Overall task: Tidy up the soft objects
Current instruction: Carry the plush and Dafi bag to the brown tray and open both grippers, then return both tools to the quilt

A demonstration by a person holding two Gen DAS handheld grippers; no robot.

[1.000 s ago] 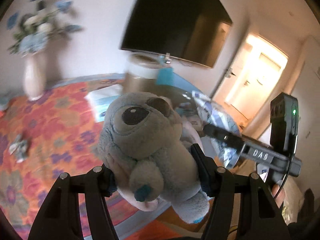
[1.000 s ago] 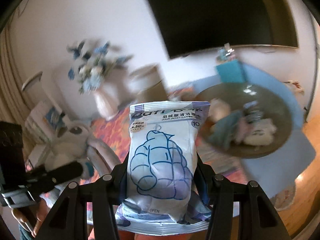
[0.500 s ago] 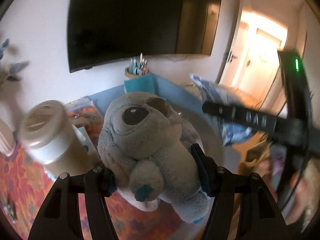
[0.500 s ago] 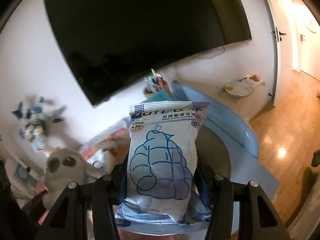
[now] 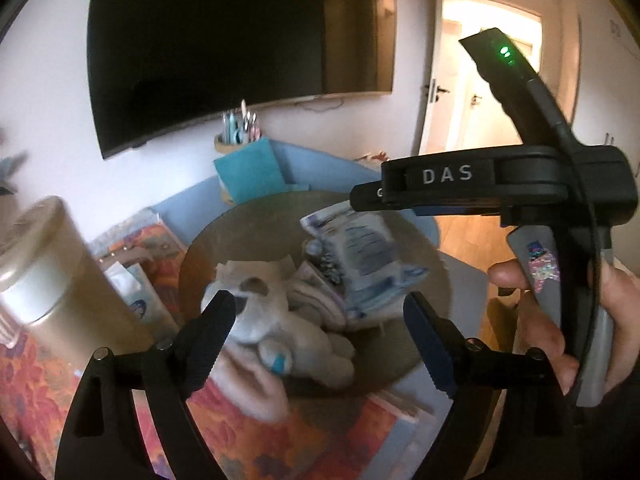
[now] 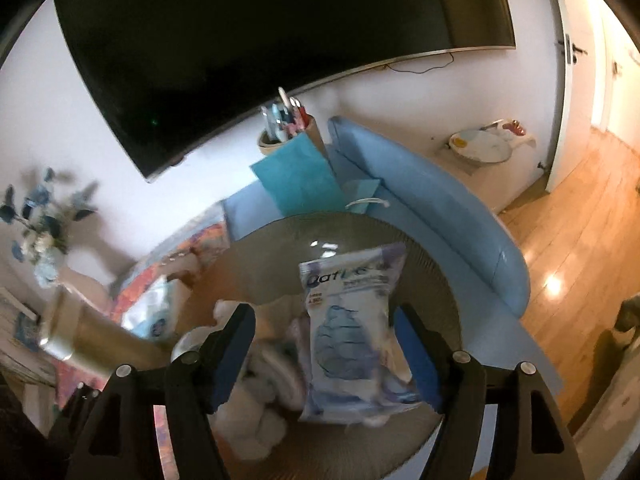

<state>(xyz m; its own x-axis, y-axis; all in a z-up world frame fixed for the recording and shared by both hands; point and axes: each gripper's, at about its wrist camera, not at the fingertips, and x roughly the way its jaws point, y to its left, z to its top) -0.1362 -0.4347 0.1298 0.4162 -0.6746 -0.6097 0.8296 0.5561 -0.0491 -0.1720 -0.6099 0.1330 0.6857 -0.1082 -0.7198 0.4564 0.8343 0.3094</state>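
Observation:
A round dark bowl (image 5: 256, 216) lies under both grippers. My left gripper (image 5: 320, 340) hovers over it with its jaws opening. The grey plush toy (image 5: 280, 340) is free of the pads and lies blurred in the bowl among pale cloths. In the right wrist view my right gripper (image 6: 324, 356) is also opening. The white-and-blue wipes pack (image 6: 352, 328) has dropped out of it towards the bowl (image 6: 400, 232) and neither pad touches it. From the left wrist view I see that pack (image 5: 360, 256) beside the plush, and a hand (image 5: 560, 328) holding the right gripper's handle.
A tan canister with a white lid (image 5: 52, 276) stands just left of the bowl on a floral cloth (image 5: 36, 392). Behind the bowl are a teal bag (image 5: 250, 176), a pen holder (image 5: 238, 136) and a wall-mounted TV (image 5: 240, 52). A blue cushion (image 6: 432, 208) curves round the right.
Both grippers swung over the bowl and opened. The plush toy left the left jaws and the wipes pack left the right jaws, both dropping into the bowl.

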